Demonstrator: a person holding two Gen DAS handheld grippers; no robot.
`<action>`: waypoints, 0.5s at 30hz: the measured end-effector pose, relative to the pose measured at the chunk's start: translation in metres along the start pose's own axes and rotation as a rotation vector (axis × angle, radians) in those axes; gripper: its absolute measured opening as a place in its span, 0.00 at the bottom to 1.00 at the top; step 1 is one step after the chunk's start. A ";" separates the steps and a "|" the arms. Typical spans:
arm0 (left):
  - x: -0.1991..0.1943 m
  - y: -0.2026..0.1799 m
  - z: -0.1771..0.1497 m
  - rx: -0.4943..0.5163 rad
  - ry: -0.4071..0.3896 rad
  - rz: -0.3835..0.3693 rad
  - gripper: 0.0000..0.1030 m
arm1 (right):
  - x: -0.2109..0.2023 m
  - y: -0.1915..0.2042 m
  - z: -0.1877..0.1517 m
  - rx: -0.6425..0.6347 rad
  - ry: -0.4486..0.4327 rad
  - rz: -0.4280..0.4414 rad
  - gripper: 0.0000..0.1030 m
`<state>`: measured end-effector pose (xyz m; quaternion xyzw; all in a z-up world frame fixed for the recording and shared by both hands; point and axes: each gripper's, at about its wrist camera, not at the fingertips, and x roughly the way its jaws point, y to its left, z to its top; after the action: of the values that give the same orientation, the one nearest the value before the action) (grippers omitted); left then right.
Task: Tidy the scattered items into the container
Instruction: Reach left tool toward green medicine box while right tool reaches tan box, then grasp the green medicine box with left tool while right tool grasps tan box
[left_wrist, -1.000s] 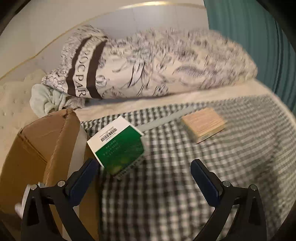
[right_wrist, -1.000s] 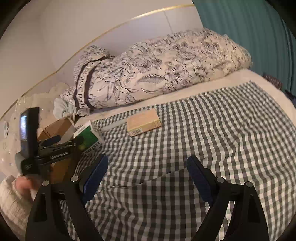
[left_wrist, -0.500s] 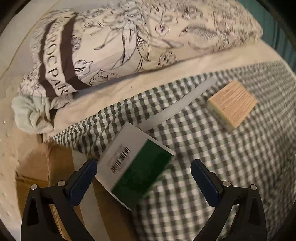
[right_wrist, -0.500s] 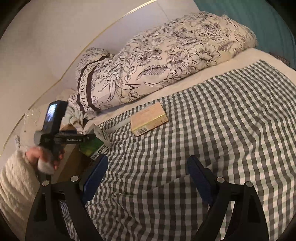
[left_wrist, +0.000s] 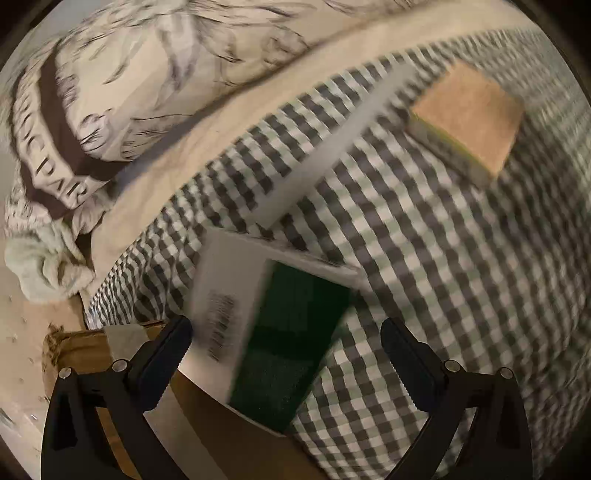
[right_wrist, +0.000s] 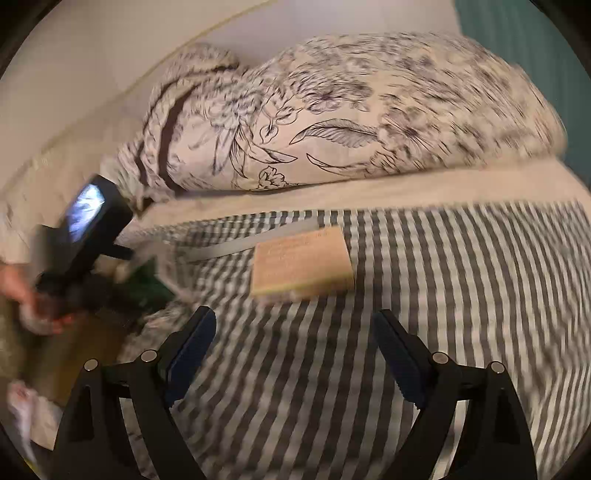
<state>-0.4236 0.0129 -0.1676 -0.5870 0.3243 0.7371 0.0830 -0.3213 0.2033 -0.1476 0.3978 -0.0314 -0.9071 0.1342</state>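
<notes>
A: Green-and-white carton (left_wrist: 273, 332) — where does it sit?
B: Tilted over the edge of the brown cardboard box (left_wrist: 229, 439), at the edge of the checked bedspread (left_wrist: 461, 295). It lies between the fingers of the left tool (left_wrist: 286, 347), which stand spread; the pads do not press it.
A: And the other item?
B: The tan flat box (right_wrist: 301, 264) lies on the bedspread, well ahead of the right tool (right_wrist: 293, 345), whose fingers are wide apart with nothing between them.
A: What lies around it?
B: A pale flat strip (left_wrist: 332, 147) lies between the two cartons. A floral pillow (right_wrist: 332, 110) lies along the bed's head, with a pale green cloth (left_wrist: 40, 266) bunched at its end. In the right view, a hand (right_wrist: 22, 291) grips the left tool's handle beside the cardboard box.
</notes>
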 end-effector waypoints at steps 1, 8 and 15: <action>0.003 -0.001 0.002 0.007 0.003 0.022 1.00 | 0.011 0.004 0.003 -0.026 0.013 -0.008 0.85; 0.018 0.020 0.019 -0.073 -0.051 0.040 1.00 | 0.075 0.026 0.010 -0.134 0.080 -0.069 0.85; 0.024 0.022 0.029 -0.079 -0.091 0.042 1.00 | 0.104 0.033 0.014 -0.208 0.051 -0.234 0.85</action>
<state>-0.4654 0.0063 -0.1780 -0.5489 0.3029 0.7768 0.0590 -0.3917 0.1433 -0.2067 0.4055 0.1124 -0.9045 0.0690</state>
